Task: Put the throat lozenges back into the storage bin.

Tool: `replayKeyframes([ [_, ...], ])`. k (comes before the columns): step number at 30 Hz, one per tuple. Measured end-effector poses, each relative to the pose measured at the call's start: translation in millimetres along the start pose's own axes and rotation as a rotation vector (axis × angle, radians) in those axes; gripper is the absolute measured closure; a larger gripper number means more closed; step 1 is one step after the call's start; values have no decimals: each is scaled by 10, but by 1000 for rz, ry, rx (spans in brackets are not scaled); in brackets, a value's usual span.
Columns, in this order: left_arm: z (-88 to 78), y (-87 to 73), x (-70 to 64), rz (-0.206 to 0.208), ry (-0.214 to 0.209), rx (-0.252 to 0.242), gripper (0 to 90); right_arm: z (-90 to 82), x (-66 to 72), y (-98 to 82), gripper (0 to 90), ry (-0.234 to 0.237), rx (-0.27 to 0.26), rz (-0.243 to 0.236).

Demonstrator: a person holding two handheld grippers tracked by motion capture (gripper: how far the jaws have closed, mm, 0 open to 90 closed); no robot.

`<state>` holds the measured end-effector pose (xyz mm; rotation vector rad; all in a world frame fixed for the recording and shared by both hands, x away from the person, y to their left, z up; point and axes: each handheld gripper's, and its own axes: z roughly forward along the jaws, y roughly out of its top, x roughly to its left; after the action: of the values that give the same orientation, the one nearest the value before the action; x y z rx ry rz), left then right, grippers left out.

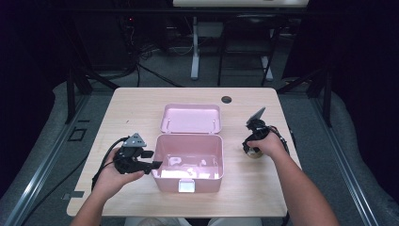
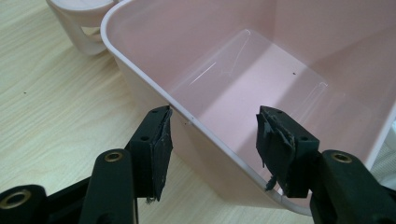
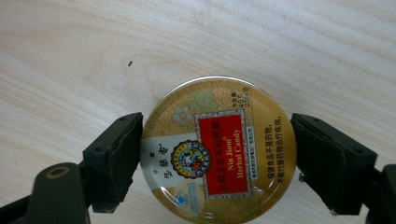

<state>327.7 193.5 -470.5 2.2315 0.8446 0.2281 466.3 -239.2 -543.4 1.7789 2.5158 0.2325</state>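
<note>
Round gold candy tin (image 3: 218, 151), red label panel, lies flat on the counter (image 3: 280, 42), lid up; round, so no long axis. Right tongs (image 3: 217, 161) clamp its sides. Bare counter all around it. Left tongs (image 2: 212, 140) gape wide, straddling the pink box (image 2: 154, 88) rim.

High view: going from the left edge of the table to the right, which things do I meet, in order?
Left gripper held in the left hand → open pink box with its lid folded back → right gripper set around the round candy tin.
</note>
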Motion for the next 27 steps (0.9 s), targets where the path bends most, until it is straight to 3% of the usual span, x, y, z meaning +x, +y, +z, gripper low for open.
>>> replayKeyframes([
  [13,12,-5,-3,-6,1,1,451,60,14,2,183,-9,48,0],
  [27,14,-7,-1,-7,-1,0,451,91,12,17,193,-10,56,-12],
])
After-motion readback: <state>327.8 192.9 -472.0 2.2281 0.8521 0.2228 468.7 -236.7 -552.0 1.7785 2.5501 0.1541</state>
